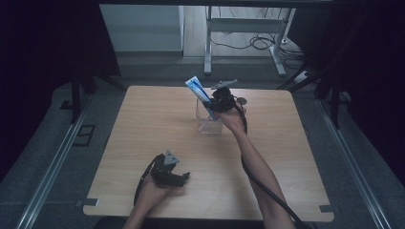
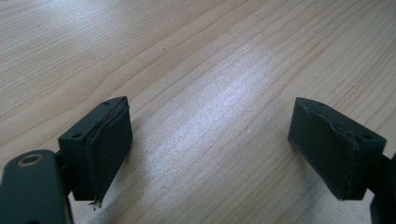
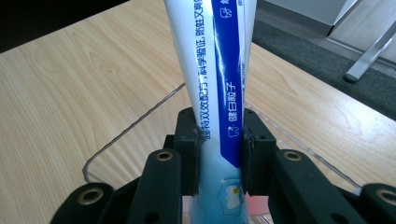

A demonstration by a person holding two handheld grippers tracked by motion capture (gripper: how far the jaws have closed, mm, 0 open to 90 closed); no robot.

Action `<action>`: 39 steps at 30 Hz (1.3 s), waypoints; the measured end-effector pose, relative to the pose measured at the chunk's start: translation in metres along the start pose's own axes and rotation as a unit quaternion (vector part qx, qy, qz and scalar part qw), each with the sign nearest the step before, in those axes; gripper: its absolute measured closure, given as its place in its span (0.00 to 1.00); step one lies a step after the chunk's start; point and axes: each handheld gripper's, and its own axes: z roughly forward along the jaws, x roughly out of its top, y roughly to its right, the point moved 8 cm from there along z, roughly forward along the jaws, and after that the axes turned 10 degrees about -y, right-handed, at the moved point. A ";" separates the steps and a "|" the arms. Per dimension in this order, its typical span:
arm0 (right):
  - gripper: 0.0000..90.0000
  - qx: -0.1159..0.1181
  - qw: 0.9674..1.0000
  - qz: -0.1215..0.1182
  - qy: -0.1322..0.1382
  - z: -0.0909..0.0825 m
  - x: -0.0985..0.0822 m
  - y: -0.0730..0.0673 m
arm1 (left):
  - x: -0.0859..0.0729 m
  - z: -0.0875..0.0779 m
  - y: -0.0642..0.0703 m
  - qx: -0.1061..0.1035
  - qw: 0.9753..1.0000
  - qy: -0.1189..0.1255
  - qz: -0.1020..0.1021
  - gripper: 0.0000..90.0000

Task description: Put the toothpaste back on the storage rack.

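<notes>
A white and blue toothpaste tube (image 1: 197,88) stands tilted in a clear plastic cup (image 1: 208,125) at the middle of the wooden table (image 1: 143,119). My right gripper (image 1: 217,104) is shut on the tube above the cup's rim. In the right gripper view both pads press the tube (image 3: 219,70) from either side, with the gripper (image 3: 219,158) over the clear cup rim (image 3: 135,123). My left gripper (image 1: 180,179) rests near the table's front edge, held in a hand. Its jaws stand wide open in the left gripper view (image 2: 210,154), with bare wood between them.
Beyond the table's far edge stands a grey metal desk frame (image 1: 246,24) with cables on the floor. Dark curtains hang at both sides. A black cable (image 1: 267,191) trails along the right forearm to the front edge.
</notes>
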 end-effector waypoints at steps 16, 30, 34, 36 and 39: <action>0.77 0.019 0.999 0.005 -0.037 0.003 -0.012 0.000 | 0.000 0.000 0.000 0.000 1.000 0.000 0.000 0.15; 0.74 0.036 0.997 0.001 -0.067 0.004 -0.020 -0.003 | 0.000 0.000 0.000 0.000 1.000 0.000 0.000 0.15; 0.73 0.039 0.996 -0.003 -0.074 0.003 -0.021 -0.004 | 0.000 0.000 0.000 0.000 1.000 0.000 0.000 0.15; 0.72 0.043 0.996 -0.001 -0.078 0.002 -0.022 -0.004 | 0.000 0.000 0.000 0.000 1.000 0.000 0.000 0.15; 0.70 0.047 0.996 0.002 -0.080 0.002 -0.024 -0.004 | 0.000 0.000 0.000 0.000 1.000 0.000 0.000 0.15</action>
